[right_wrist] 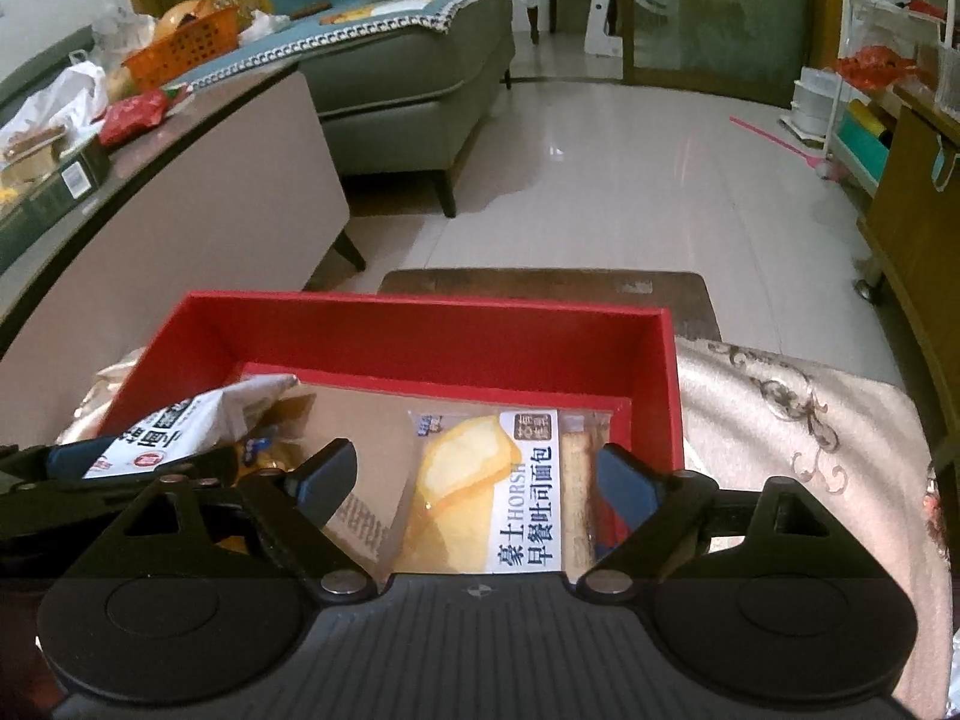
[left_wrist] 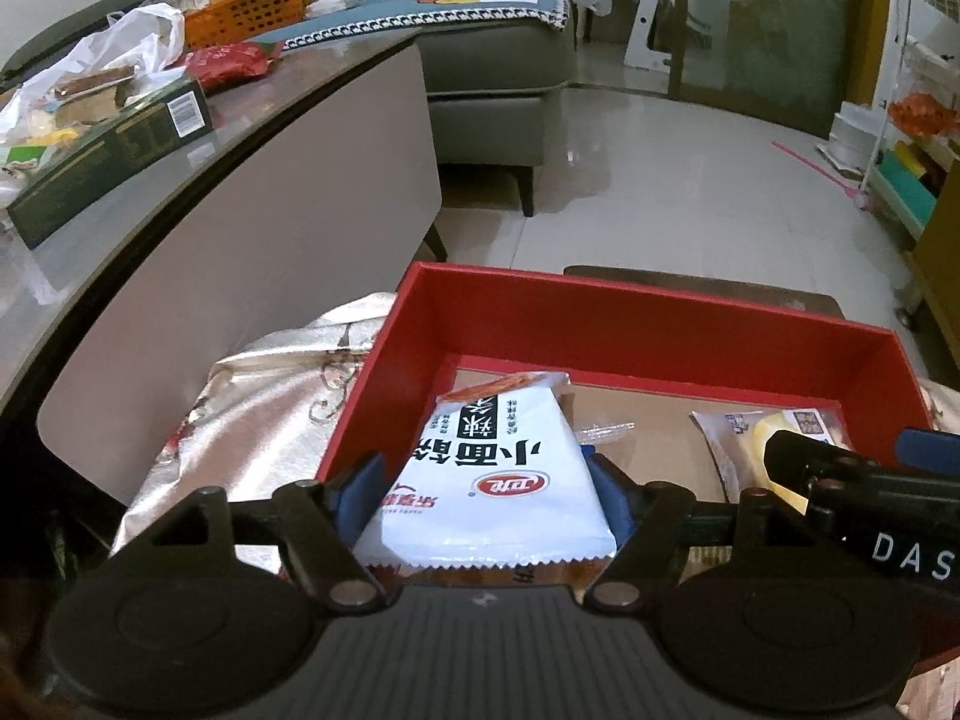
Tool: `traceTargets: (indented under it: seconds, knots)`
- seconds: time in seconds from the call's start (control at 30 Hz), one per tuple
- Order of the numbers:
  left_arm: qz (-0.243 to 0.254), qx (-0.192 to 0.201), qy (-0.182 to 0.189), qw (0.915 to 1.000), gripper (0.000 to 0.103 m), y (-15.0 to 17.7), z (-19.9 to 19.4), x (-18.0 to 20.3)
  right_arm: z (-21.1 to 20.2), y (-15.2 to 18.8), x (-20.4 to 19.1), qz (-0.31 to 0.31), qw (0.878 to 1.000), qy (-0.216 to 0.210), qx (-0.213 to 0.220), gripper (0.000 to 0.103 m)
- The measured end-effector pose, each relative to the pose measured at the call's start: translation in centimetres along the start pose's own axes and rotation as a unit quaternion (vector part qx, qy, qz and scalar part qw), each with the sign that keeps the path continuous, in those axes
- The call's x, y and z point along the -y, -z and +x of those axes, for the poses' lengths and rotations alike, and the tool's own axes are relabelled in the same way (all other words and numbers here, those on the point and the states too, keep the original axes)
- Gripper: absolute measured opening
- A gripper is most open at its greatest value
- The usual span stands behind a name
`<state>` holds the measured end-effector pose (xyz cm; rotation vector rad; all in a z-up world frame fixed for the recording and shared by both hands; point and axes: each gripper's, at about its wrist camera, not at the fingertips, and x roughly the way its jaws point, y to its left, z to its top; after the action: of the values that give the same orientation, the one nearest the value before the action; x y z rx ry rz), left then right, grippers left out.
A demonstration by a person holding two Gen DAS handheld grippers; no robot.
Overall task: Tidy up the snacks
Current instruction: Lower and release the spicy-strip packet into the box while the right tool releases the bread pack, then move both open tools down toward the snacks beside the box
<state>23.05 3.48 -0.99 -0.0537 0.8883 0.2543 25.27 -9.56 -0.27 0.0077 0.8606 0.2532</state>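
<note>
Two packets are seen inside the red box (right_wrist: 384, 330), which sits on a patterned cloth (right_wrist: 798, 420) beside the low table (left_wrist: 198, 222); more snacks are left loose on that tabletop, among them a dark green carton (left_wrist: 114, 150), a red packet (left_wrist: 231, 63) and an orange basket (left_wrist: 252, 9). A white noodle-snack packet (left_wrist: 492, 480) is lying at the left of the box floor, tilted up over other wrappers, with the left gripper (left_wrist: 486, 492) straddling it. Its blue pads are set at the packet's two sides; whether they press on it cannot be told from these views, though a release is judged likely. At the right of the box, a toast bread packet (right_wrist: 510, 492) is lying flat on the cardboard floor. The right gripper (right_wrist: 474, 480) is spread around it, with a gap visible between the left pad and the wrapper, so it is not held. Step in hand is judged as placing both packets into the box. Next move calls for both grippers to be lifted clear without dragging the wrappers, then the tabletop snacks to be fetched. Box space between the two packets is free.
</note>
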Motion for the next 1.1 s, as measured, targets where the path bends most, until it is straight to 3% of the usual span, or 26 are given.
traceTargets:
  seconds: [0.6,1.1]
  knots:
    - [-0.018,0.026,0.024,0.9992,0.072,-0.3,-3.6,-1.9,-3.2,-0.4,-0.1,0.006,0.999,0.005,0.032,0.093]
    - [-0.009,0.003,0.041,0.9991,0.072,0.7,-4.9,-5.3,-4.3,0.6,-0.8,-0.007,1.000,0.000,0.016,0.093]
